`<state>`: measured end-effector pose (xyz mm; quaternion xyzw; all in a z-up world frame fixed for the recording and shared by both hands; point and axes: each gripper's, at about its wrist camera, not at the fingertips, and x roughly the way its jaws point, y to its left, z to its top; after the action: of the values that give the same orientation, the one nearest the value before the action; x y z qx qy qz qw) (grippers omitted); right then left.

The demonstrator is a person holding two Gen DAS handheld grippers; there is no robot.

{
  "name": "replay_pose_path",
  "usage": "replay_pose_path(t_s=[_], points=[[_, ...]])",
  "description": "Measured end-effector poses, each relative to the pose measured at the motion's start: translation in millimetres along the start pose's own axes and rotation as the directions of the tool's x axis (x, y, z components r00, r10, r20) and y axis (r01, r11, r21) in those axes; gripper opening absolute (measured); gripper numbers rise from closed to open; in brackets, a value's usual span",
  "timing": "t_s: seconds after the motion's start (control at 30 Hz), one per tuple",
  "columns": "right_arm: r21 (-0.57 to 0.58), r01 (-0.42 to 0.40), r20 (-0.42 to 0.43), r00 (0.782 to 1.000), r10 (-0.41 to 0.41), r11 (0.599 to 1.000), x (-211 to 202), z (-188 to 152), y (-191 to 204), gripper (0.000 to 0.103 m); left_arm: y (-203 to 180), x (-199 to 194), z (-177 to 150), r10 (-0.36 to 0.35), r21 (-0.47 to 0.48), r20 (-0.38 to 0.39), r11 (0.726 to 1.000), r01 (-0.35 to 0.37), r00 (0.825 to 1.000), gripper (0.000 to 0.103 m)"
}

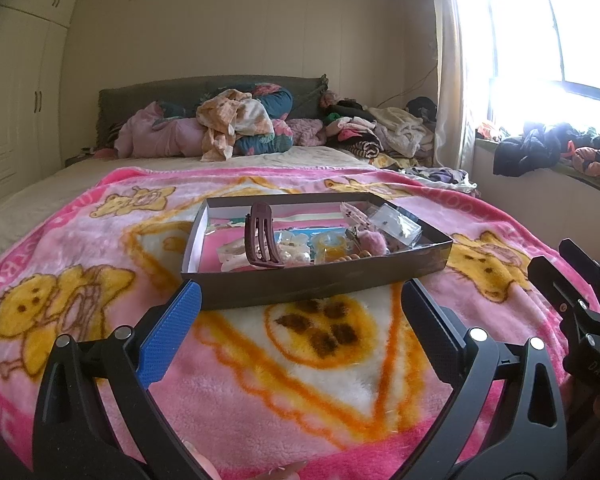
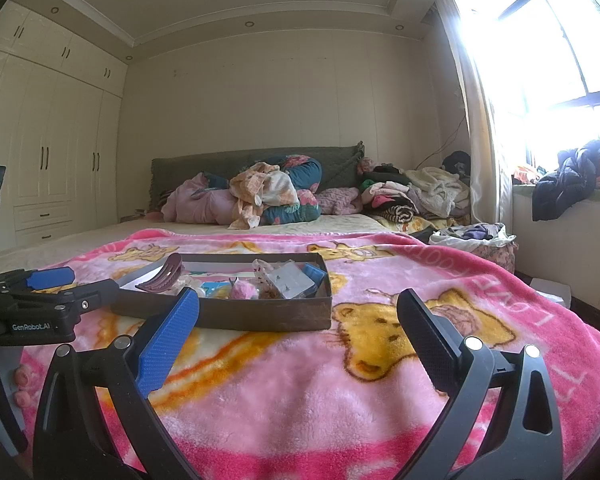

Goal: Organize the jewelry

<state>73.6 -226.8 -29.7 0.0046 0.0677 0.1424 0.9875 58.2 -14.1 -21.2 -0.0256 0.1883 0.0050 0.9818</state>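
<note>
A shallow brown box (image 1: pixel 320 280) lies on the pink cartoon blanket (image 1: pixel 260 380) on the bed. In it are a maroon claw hair clip (image 1: pixel 260 240), white clips, a pink fuzzy ball (image 1: pixel 370 240), a string of beads and small clear bags of jewelry (image 1: pixel 396 224). My left gripper (image 1: pixel 300 292) is open and empty, just in front of the box's near wall. My right gripper (image 2: pixel 298 308) is open and empty, to the right of the box (image 2: pixel 228 316), which holds the maroon clip (image 2: pixel 162 278). Each gripper shows at the edge of the other's view.
Piled bedding and clothes (image 1: pixel 236 128) lie at the head of the bed. More clothes (image 1: pixel 540 152) sit on the window ledge at right. White wardrobes (image 2: pixel 52 168) line the left wall. The blanket spreads around the box.
</note>
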Motion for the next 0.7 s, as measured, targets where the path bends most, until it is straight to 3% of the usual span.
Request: replay_pose_path(t_s=[0.7], points=[[-0.001,0.0,-0.001,1.0,0.0,1.0,0.8,0.0,0.7,0.097,-3.3,0.4,0.4,-0.006,0.004,0.001,1.0,0.006,1.0,0.092]])
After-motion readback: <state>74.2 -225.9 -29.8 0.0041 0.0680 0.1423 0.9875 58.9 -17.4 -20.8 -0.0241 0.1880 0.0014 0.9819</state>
